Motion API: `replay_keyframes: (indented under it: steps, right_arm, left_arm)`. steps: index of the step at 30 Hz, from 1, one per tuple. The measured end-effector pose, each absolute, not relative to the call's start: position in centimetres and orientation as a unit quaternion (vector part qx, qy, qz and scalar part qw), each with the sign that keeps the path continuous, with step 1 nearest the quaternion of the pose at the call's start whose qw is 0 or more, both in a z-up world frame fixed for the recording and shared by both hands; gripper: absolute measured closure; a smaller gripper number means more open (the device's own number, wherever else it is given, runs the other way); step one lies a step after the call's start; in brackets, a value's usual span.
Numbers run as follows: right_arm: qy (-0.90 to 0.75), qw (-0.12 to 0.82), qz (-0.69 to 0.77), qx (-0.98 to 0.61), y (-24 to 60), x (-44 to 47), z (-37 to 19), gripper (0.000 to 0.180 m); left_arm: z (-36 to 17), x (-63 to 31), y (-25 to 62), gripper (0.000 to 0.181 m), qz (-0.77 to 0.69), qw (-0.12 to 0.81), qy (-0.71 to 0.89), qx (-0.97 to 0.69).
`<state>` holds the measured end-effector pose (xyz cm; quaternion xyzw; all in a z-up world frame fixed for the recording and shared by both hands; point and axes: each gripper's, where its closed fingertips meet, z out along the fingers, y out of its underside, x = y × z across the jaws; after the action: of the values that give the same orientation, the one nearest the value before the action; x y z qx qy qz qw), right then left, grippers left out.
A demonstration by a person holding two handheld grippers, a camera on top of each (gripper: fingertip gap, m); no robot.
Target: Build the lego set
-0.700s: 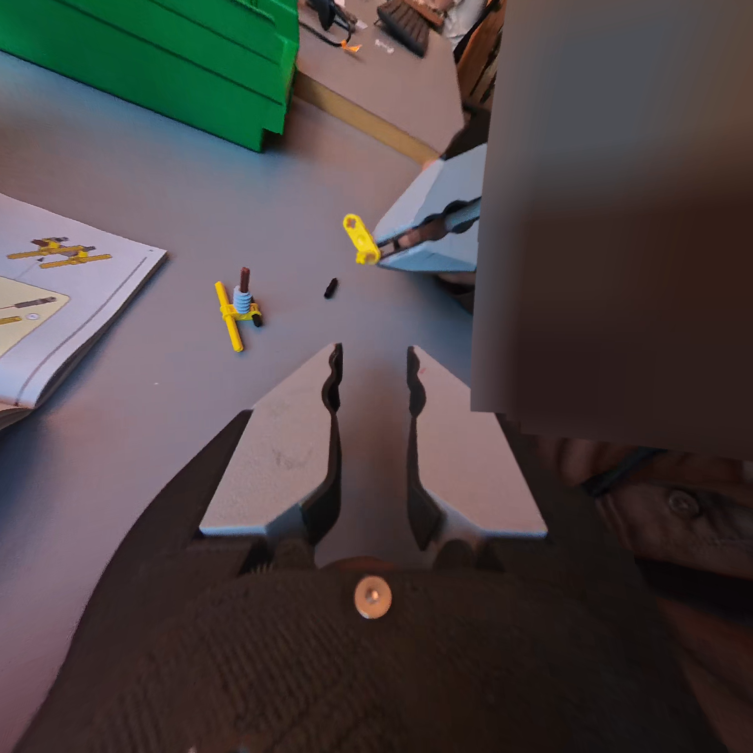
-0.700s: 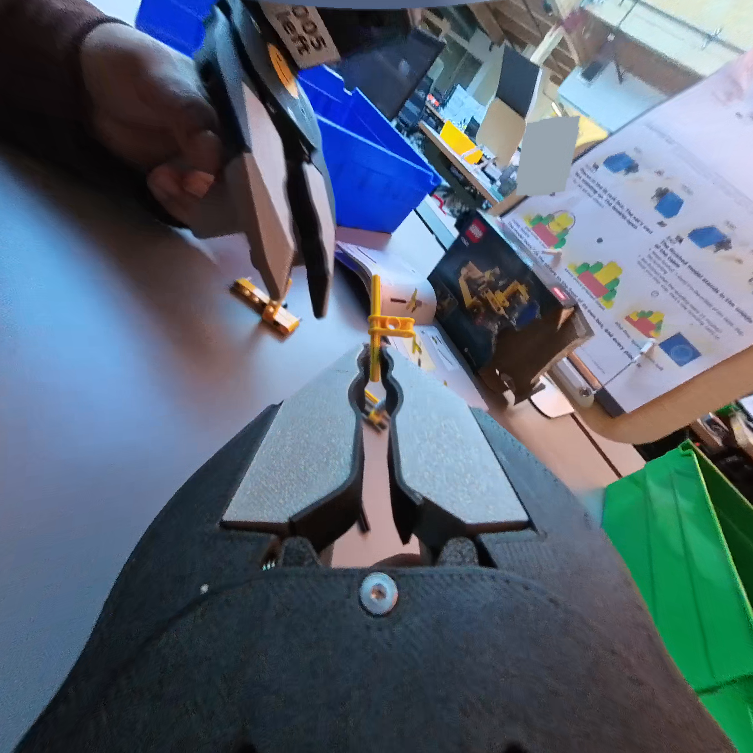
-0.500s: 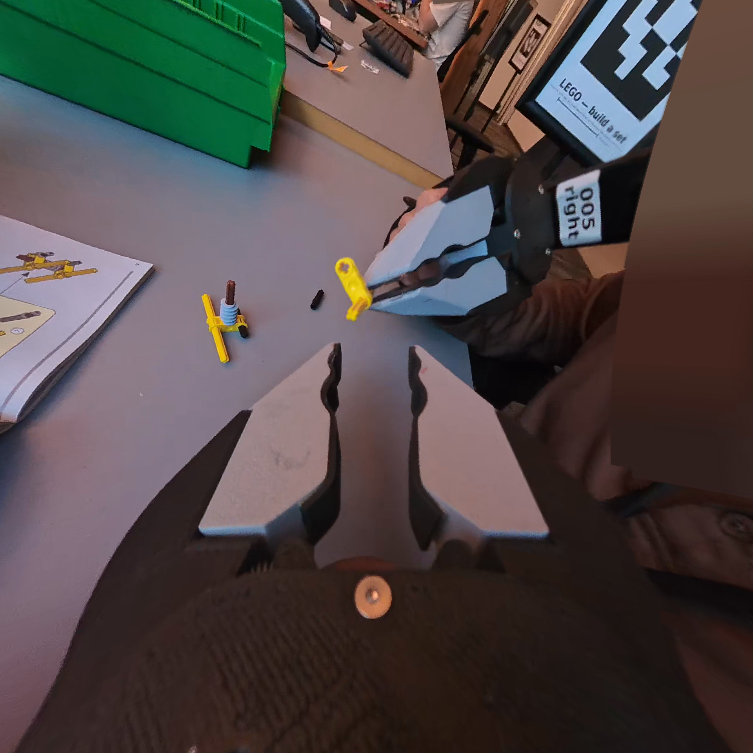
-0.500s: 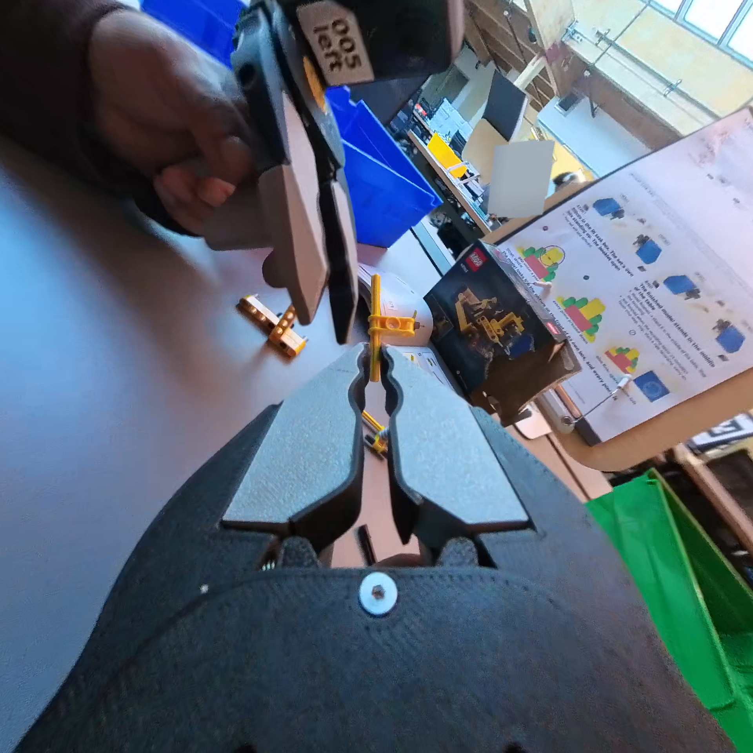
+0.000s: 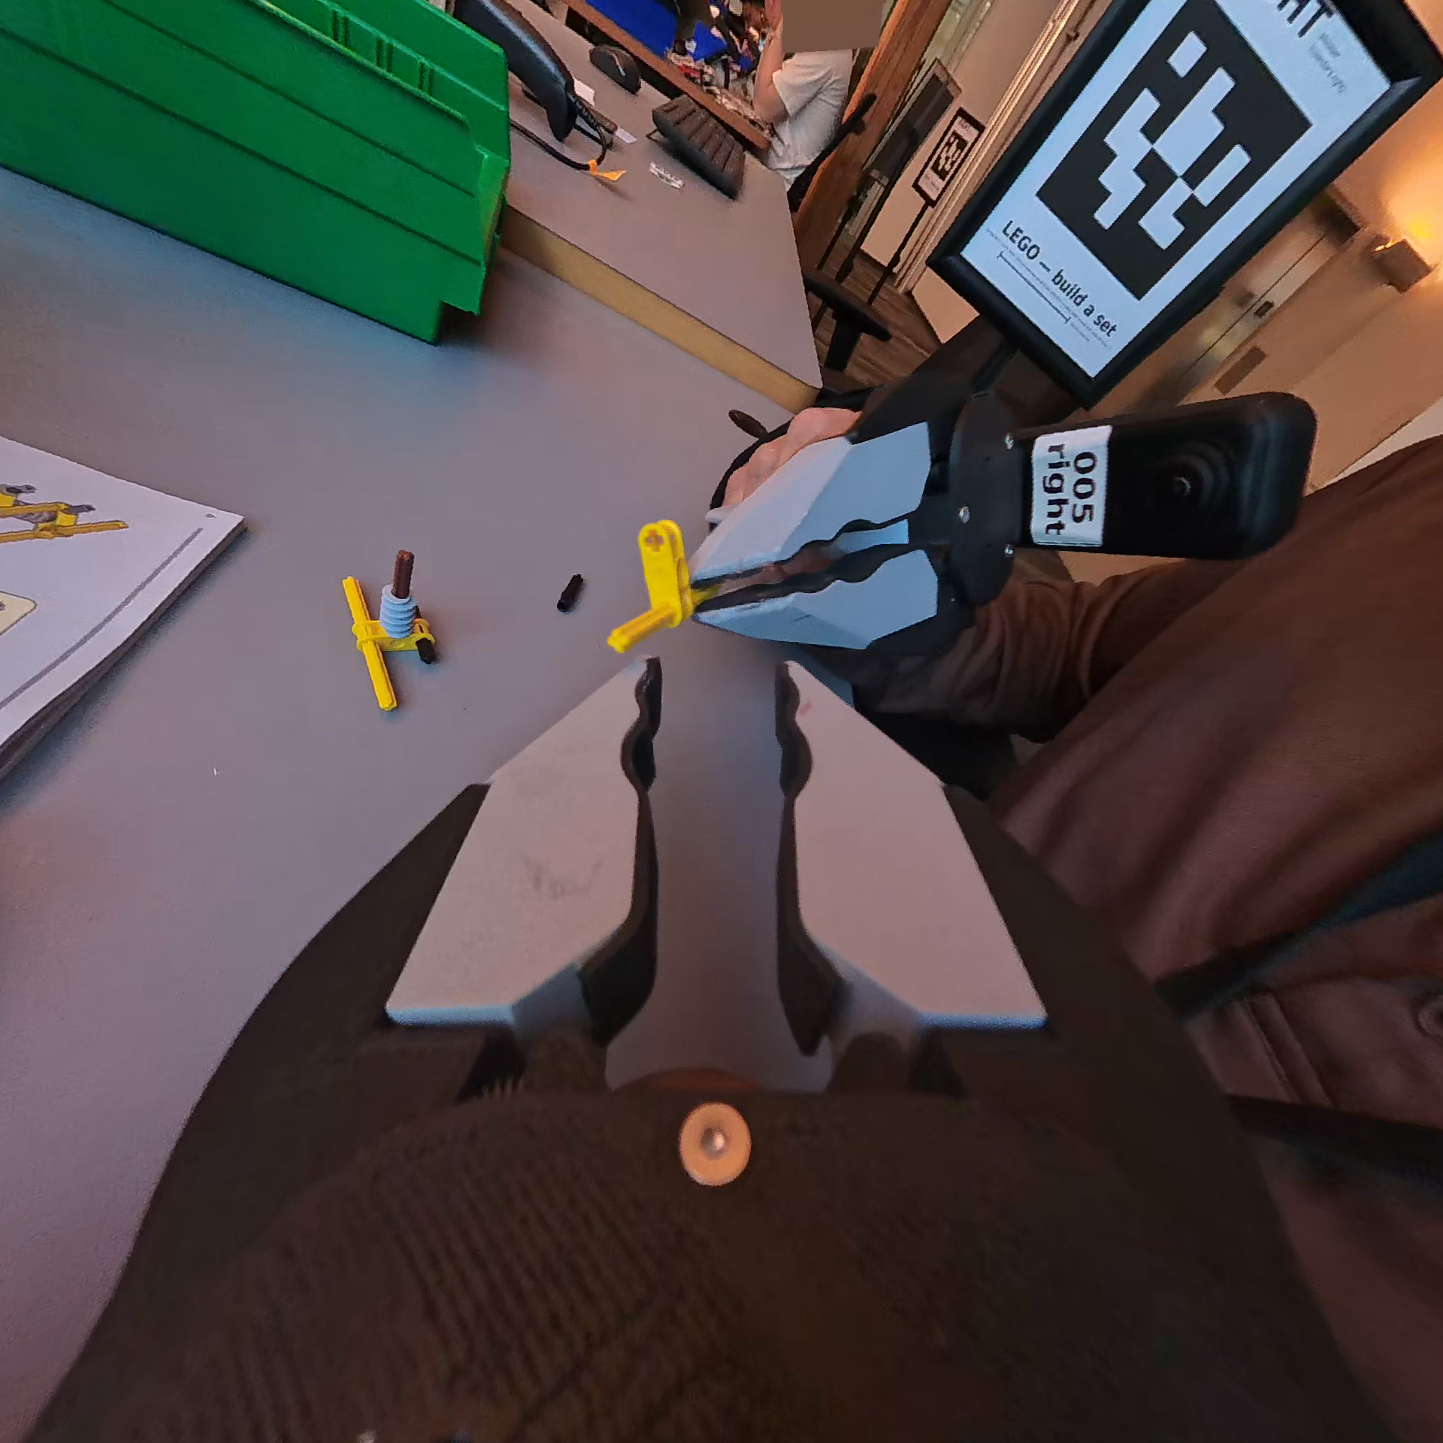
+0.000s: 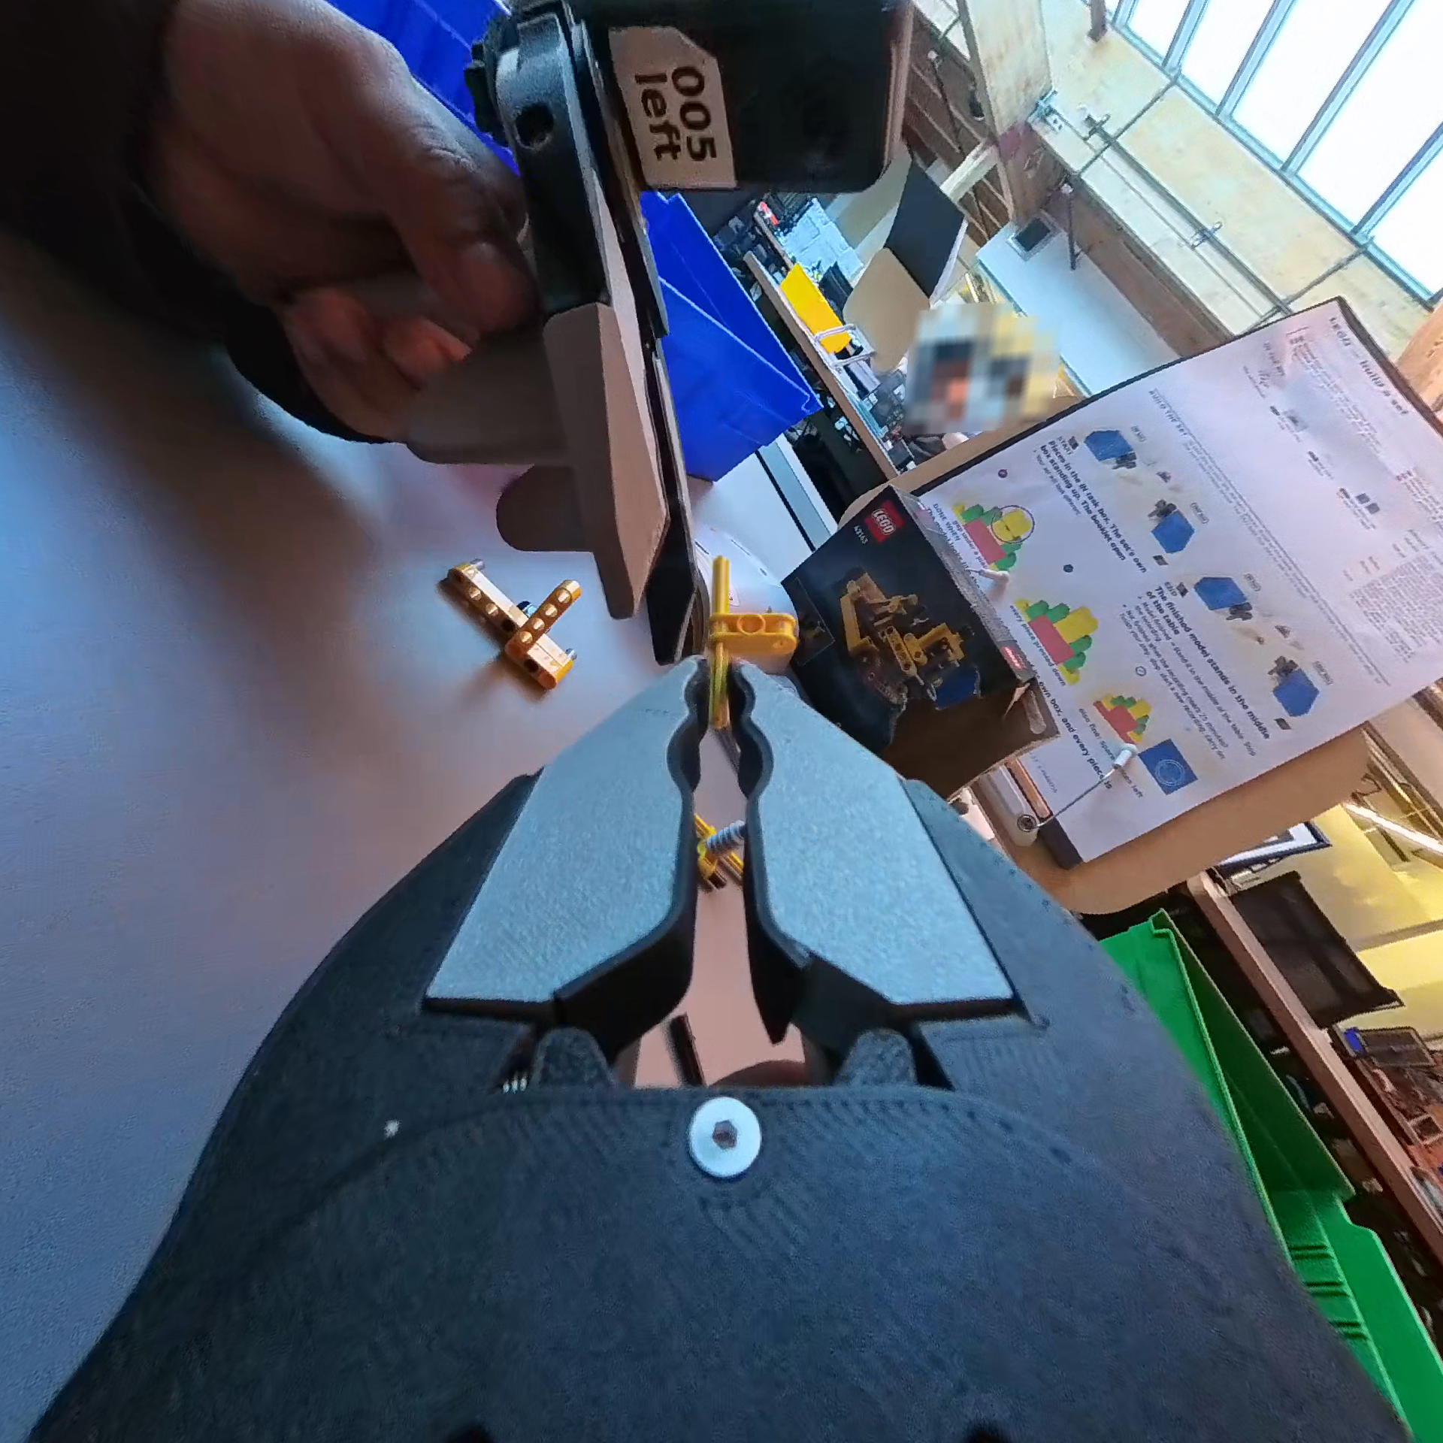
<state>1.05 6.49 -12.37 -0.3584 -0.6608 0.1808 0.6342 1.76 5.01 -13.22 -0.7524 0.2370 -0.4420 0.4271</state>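
The right gripper (image 6: 720,687) has its jaws squeezed on one thin yellow stick piece (image 6: 721,634) with a flat yellow link clipped across it, held up off the grey desk (image 5: 234,859). The left gripper (image 5: 714,687) has its jaws apart with nothing in them, close to that piece. On the desk lie one small yellow build with a ridged blue part and a brown peg (image 5: 390,625), one tiny black pin (image 5: 571,592), and two orange beams with holes joined together (image 6: 519,621). One paper booklet (image 5: 78,562) lies at the left edge.
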Motion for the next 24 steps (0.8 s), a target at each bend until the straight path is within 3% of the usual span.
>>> replay_keyframes:
  steps: [7,10,24]
  right_arm:
    - [-0.682,0.615,0.214,-0.334,5.1,0.7,-12.8,0.178]
    - [-0.685,0.611,0.214,-0.334,5.0,0.6,-13.0,0.178]
    - [-0.652,0.602,0.280,-0.366,6.2,2.4,-11.9,0.176]
  left_arm:
    - [-13.0,1.8,5.3,0.157,-0.461,0.423,0.223,-0.748]
    - [-12.9,1.9,5.1,0.175,-0.468,0.421,0.224,-0.744]
    - [-12.8,1.3,5.7,0.176,-0.473,0.423,0.210,-0.744]
